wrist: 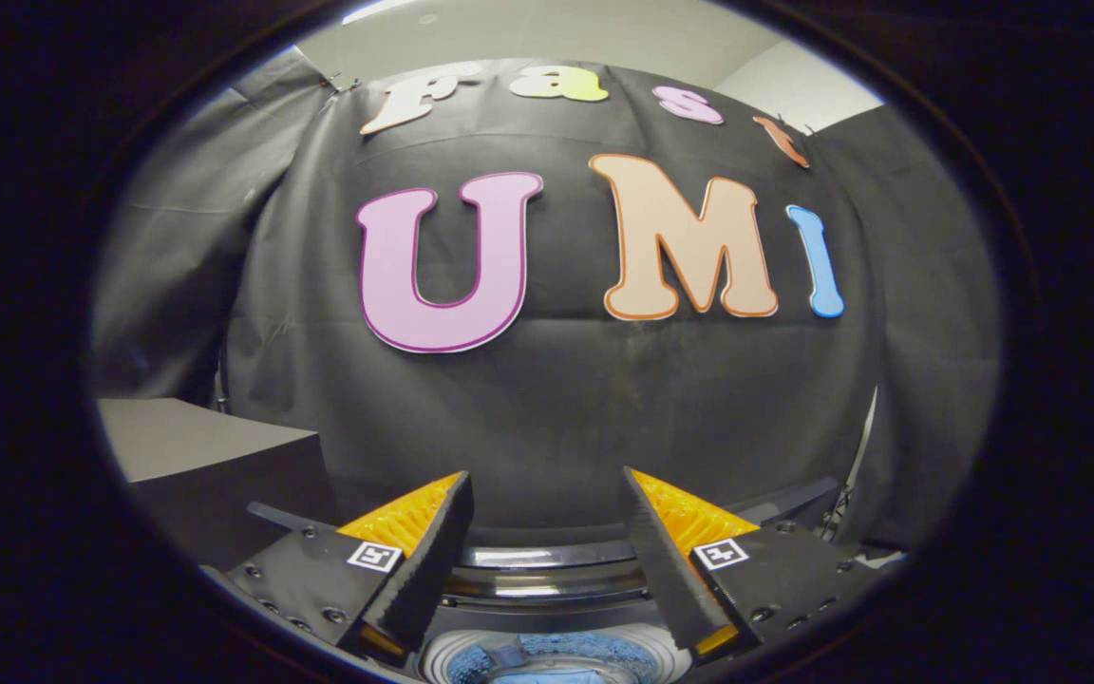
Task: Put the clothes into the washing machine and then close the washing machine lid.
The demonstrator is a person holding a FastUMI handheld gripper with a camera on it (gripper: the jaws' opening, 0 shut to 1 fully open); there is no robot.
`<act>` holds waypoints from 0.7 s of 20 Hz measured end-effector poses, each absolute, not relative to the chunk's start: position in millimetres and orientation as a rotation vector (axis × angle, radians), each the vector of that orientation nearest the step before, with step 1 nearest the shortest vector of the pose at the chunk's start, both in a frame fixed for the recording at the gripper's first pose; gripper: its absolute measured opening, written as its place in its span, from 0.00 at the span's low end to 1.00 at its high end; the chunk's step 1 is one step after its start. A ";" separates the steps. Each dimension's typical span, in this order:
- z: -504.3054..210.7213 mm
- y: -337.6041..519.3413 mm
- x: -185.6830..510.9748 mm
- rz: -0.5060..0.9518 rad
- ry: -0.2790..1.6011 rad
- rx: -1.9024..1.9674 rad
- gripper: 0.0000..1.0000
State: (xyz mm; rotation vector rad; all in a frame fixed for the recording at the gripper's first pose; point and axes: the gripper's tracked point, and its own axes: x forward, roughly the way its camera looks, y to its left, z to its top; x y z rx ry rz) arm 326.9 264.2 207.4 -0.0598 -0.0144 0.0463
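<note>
My gripper (545,494) is open, its two fingers spread wide with nothing between them, and it is held up facing the booth's black cloth wall. Below and between the fingers lies the round opening of the washing machine (547,581), with its shiny curved rim. Inside the drum, blue clothes (547,660) are visible low down under the fingers. The machine's lid cannot be made out.
A dark box-like block with a grey top (196,442) stands to the left of the machine, beside the left finger. The cloth wall hangs close behind the machine. A thin pale pole (865,446) runs down at the right.
</note>
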 end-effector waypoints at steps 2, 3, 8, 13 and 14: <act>206.1 264.5 325.1 0.046 -0.013 -0.057 0.96; 205.6 263.6 323.8 0.047 -0.015 -0.056 0.96; 203.7 263.1 319.0 0.051 -0.010 -0.056 0.96; 201.7 261.8 312.0 0.075 -0.023 -0.028 0.96; 200.2 260.2 310.3 0.071 -0.022 -0.021 0.96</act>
